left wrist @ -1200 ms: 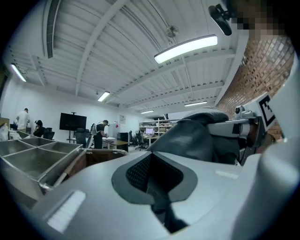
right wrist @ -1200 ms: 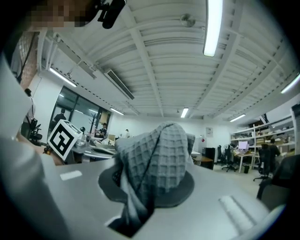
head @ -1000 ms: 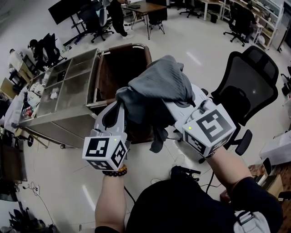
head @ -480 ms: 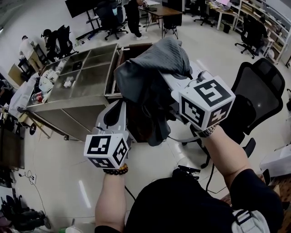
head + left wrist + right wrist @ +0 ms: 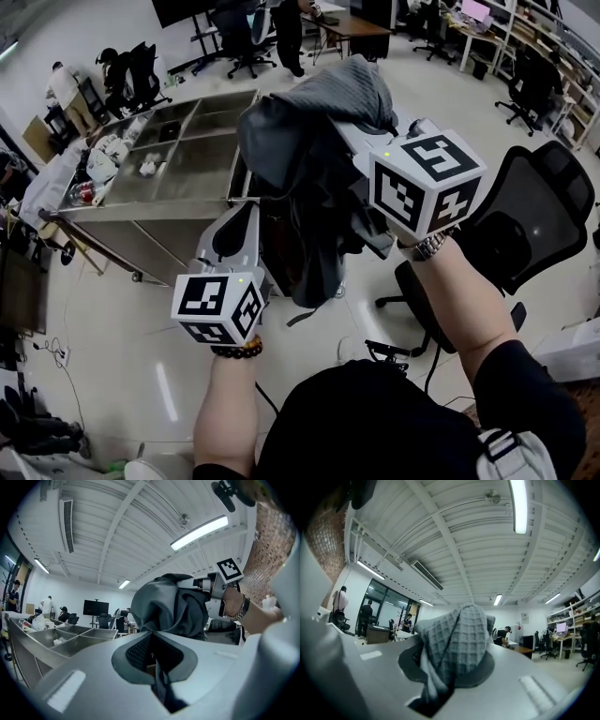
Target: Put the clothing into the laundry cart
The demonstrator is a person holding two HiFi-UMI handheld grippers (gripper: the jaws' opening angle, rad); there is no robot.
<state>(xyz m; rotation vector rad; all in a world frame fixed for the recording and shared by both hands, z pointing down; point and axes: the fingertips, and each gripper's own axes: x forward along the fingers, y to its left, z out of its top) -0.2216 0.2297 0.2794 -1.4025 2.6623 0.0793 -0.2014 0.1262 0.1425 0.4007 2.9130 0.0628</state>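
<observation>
A grey waffle-knit clothing bundle (image 5: 319, 141) hangs in the air between my two grippers, its dark folds trailing down. My left gripper (image 5: 249, 208) reaches up into its lower left side and is shut on a fold (image 5: 157, 667). My right gripper (image 5: 364, 142) is shut on the top of the clothing (image 5: 457, 639), with fabric bunched between its jaws. The brown-lined laundry cart (image 5: 275, 248) stands behind and below the bundle, mostly hidden by it. In the left gripper view the bundle (image 5: 164, 604) fills the middle, with the right gripper (image 5: 216, 588) behind it.
A steel trolley with open compartments (image 5: 178, 169) stands left of the cart, with small items in it. A black mesh office chair (image 5: 539, 211) is at the right. Cables (image 5: 384, 349) lie on the floor near my feet. People and desks stand at the far end.
Both grippers have lifted the clothing higher and further over the cart. The right gripper rose most, and the bundle now covers nearly all of the cart's opening.
</observation>
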